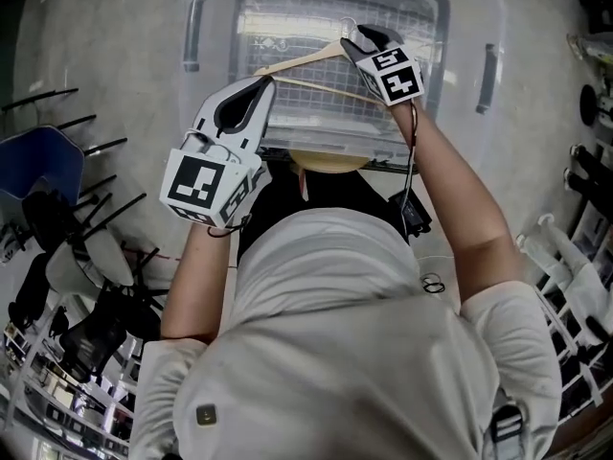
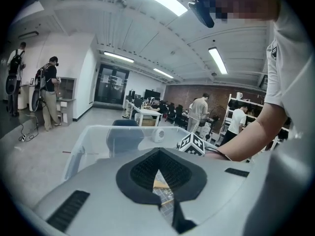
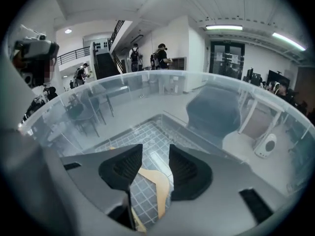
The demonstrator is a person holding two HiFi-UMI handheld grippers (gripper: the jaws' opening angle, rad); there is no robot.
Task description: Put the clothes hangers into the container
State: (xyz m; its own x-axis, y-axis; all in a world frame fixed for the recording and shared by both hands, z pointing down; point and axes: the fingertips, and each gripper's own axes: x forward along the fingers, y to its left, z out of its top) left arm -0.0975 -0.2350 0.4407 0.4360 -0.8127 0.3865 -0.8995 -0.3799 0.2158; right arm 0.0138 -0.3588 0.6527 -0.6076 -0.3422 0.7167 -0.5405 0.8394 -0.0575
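Observation:
A light wooden hanger with a metal hook lies inside the clear plastic container, over its gridded bottom. My right gripper hovers over the hook end. In the right gripper view its jaws stand apart, touching nothing, and the hanger shows far below the gap. My left gripper is at the hanger's left end, above the container's near rim. Its tips meet, and a sliver of hanger shows through the hole between the pads.
The container has grey handles on both sides. A tan curved piece sits at its near rim by the person's chest. A blue chair and black chairs stand left, white racks right. People stand in the background.

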